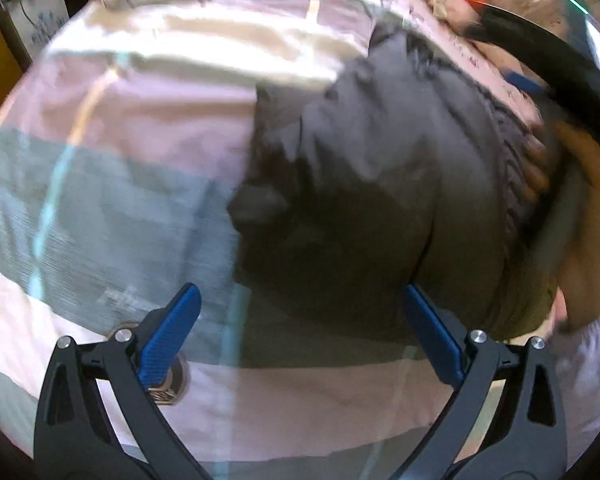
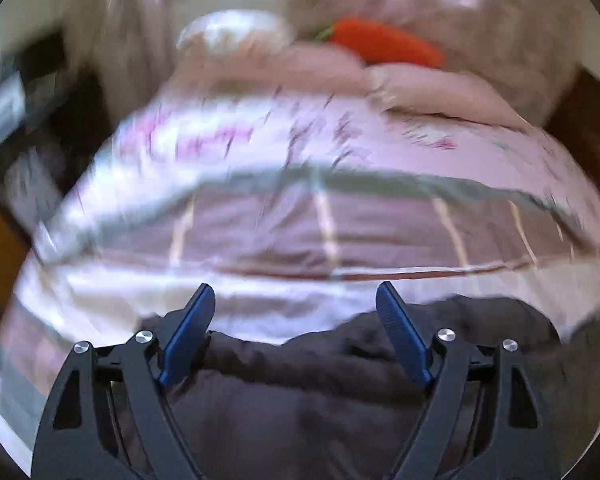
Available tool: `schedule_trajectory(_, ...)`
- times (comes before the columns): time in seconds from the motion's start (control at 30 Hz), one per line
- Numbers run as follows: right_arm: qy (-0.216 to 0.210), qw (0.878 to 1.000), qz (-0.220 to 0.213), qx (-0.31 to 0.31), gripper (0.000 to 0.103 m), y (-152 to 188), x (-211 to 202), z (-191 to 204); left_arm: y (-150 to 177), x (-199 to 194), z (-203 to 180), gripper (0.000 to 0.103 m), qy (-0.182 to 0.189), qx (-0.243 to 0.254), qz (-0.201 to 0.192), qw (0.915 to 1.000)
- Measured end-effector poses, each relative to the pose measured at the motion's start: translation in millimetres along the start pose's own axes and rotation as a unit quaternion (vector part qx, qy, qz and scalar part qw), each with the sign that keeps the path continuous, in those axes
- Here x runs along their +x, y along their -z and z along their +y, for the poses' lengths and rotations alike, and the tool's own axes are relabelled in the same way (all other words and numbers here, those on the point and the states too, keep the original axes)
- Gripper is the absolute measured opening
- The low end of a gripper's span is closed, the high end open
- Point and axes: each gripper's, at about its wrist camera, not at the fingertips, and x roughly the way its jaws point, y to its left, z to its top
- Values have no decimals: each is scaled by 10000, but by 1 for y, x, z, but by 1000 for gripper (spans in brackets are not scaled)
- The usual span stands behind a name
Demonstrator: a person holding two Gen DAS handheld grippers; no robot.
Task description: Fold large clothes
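the garment [image 1: 364, 184] lies spread on the bed [image 1: 112, 128], over the striped cover. the left tool [image 1: 300, 300] hangs above the garment's near edge, the right tool [image 2: 296, 300] above its far edge. behind the garment, at the bed's head, lie pillows [image 2: 440, 92], with a carrot-shaped toy [image 2: 384, 42] on them.

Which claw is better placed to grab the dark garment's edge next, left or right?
Probably the right. The right claw is open directly over the dark garment's bunched edge on the bed. The left claw is open too, with mostly bedding and only the garment's edge between its tips.
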Motion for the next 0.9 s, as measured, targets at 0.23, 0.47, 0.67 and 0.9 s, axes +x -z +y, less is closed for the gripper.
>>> schedule_trajectory(0.23, 343, 9972, -270, 607, 94, 57, -97, -97, -17, -36, -77, 101, -116, 887, -762, 9931)
schedule_trajectory(0.47, 480, 9929, 443, 997, 94, 95, -72, -184, -19, 8, -180, 101, -39, 1665, -386, 9853)
schedule_trajectory(0.67, 1, 9849, 1219, 1226, 100, 109, -16, -239, -12, 63, -217, 101, -712, 1601, 9, 9845)
schedule_trajectory(0.9, -69, 9948, 453, 914, 100, 123, -71, -251, -15, 48, -228, 101, -702, 1188, -515, 9891)
